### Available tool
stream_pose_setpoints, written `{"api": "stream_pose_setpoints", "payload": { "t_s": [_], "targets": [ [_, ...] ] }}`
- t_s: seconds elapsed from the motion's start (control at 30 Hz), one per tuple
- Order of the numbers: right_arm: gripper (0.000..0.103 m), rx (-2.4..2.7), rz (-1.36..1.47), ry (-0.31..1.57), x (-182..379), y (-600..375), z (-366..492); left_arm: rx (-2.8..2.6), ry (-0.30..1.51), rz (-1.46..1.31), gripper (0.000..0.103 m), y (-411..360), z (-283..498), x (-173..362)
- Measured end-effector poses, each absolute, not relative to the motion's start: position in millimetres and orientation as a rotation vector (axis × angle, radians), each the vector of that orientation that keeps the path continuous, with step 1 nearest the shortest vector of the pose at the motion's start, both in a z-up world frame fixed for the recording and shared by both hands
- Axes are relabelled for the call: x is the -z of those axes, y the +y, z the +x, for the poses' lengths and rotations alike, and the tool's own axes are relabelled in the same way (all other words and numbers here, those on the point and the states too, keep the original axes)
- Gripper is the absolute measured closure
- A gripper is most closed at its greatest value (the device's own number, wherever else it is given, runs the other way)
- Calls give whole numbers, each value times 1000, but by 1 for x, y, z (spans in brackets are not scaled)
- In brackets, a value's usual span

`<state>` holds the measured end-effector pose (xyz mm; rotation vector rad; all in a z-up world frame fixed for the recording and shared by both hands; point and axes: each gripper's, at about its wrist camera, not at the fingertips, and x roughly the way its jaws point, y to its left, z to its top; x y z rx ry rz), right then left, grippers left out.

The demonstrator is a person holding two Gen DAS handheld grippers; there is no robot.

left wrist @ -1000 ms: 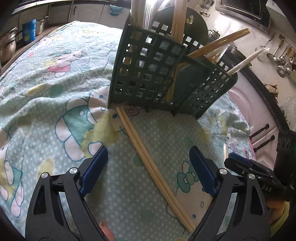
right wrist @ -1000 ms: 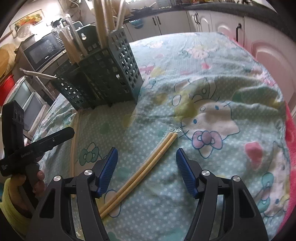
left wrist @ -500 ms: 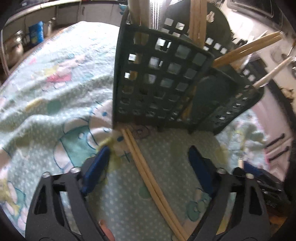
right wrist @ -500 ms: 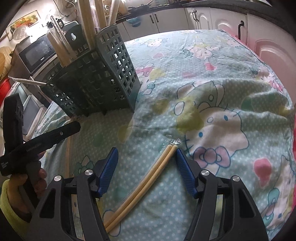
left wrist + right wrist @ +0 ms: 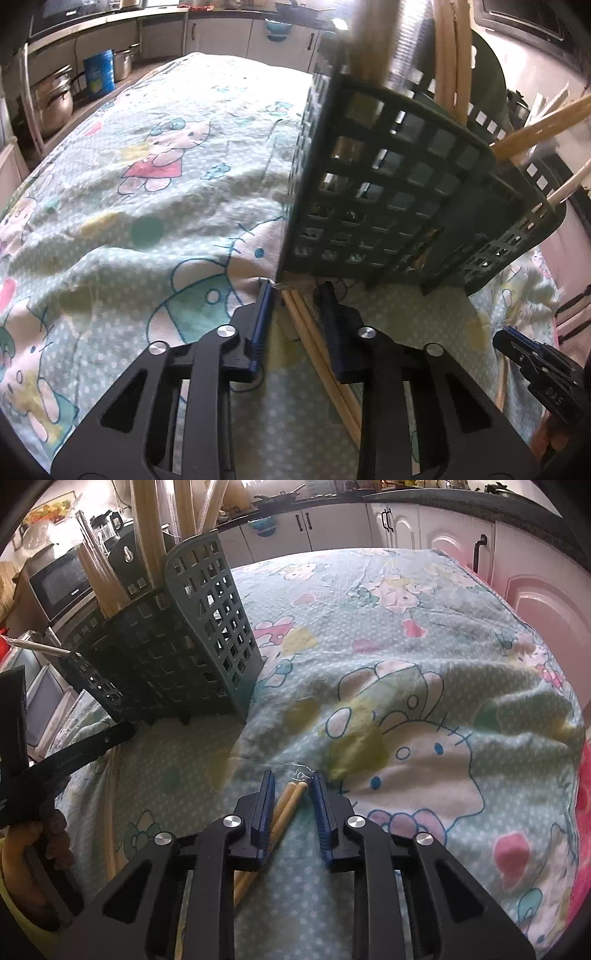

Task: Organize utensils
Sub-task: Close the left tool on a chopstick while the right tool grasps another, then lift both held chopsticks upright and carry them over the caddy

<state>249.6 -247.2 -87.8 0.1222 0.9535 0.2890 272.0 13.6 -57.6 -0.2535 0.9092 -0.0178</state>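
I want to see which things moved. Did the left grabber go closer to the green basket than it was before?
Yes. In the left wrist view the left gripper now reaches right up to the foot of the green basket, its jaws closing around the chopsticks.

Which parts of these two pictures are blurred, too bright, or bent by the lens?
Left wrist view: the dark green lattice utensil basket and the wooden chopsticks standing in it are smeared by motion, and the far end of the cartoon-print cloth is washed out. Right wrist view: sharper; the fisheye lens bends the white cabinet fronts and darkens the corners.
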Motion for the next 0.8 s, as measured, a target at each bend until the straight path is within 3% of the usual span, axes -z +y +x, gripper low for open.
{"api": "stream_pose_setpoints", "payload": {
  "t_s": [0.1,0.3,0.8],
  "targets": [
    [92,-310,131,946,86,-247,249,40,907,-286,89,22,270,57],
    [94,-418,174,909,74,-238,240,101,892,-379,97,45,264,53],
    [97,-568,149,740,2,-211,205,217,732,-378,98,31,210,-21]
  ]
}}
